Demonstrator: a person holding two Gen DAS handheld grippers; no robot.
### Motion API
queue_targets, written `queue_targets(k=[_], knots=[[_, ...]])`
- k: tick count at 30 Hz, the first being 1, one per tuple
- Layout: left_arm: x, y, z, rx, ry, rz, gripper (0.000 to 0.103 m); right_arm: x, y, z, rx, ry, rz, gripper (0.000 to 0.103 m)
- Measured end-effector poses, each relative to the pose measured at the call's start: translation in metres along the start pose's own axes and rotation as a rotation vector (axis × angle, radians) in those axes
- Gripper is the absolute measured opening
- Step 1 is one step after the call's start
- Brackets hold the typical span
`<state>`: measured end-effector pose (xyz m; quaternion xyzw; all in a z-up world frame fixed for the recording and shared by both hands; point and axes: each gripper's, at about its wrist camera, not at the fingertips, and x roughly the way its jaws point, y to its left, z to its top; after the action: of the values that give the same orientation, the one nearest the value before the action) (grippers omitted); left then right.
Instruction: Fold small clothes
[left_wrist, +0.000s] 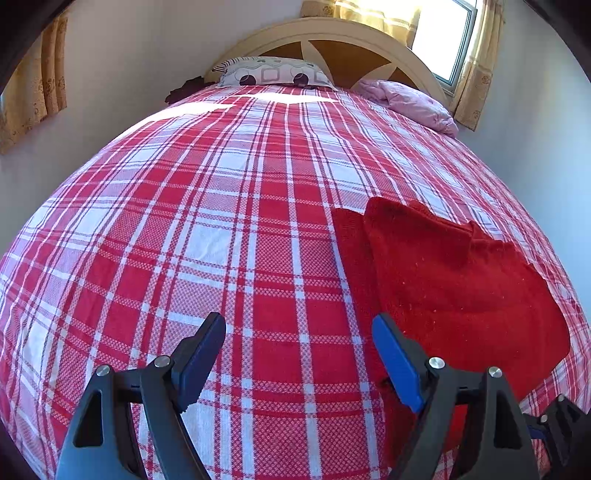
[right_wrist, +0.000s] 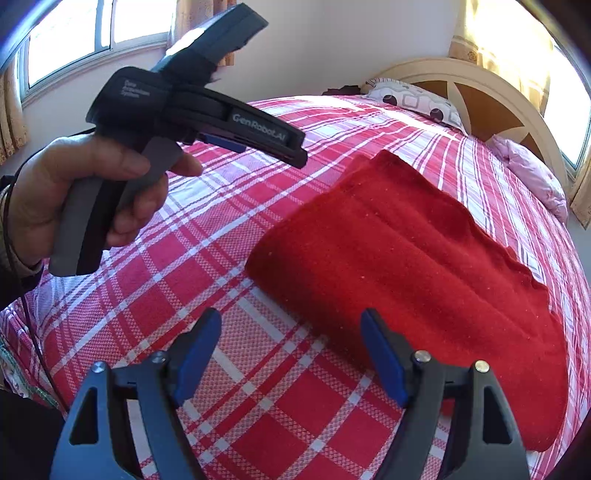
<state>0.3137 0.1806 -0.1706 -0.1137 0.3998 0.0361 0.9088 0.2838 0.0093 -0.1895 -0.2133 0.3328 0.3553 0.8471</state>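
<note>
Honestly, with both my left tool (left_wrist: 299, 363) and right tool (right_wrist: 291, 360) agape and empty, I could snag the red-and-white checked bed sheet (left_wrist: 221, 229) along with the folded red knitted garment (right_wrist: 417, 251).

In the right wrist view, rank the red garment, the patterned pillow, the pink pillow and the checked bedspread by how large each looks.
1. Checked bedspread, fills most of the frame.
2. Red garment, folded, near the camera.
3. Patterned pillow and pink pillow: they look alike in size, both far off by the headboard, so no ranking between them.
</note>
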Motion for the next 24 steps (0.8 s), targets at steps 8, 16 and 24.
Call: queue_targets(k=[8, 16, 24], knots=[[0.032, -0.044, 0.038, 0.125, 0.009, 0.019, 0.082, 0.014, -0.001, 0.001, 0.014, 0.032, -0.011, 0.08], [0.088, -0.049, 0.058, 0.115, 0.087, -0.021, 0.082, 0.013, 0.006, 0.007, -0.011, 0.002, -0.052, 0.08], [0.1, -0.031, 0.06, 0.003, 0.108, -0.174, 0.078, 0.02, 0.024, 0.003, -0.101, -0.011, -0.134, 0.071]])
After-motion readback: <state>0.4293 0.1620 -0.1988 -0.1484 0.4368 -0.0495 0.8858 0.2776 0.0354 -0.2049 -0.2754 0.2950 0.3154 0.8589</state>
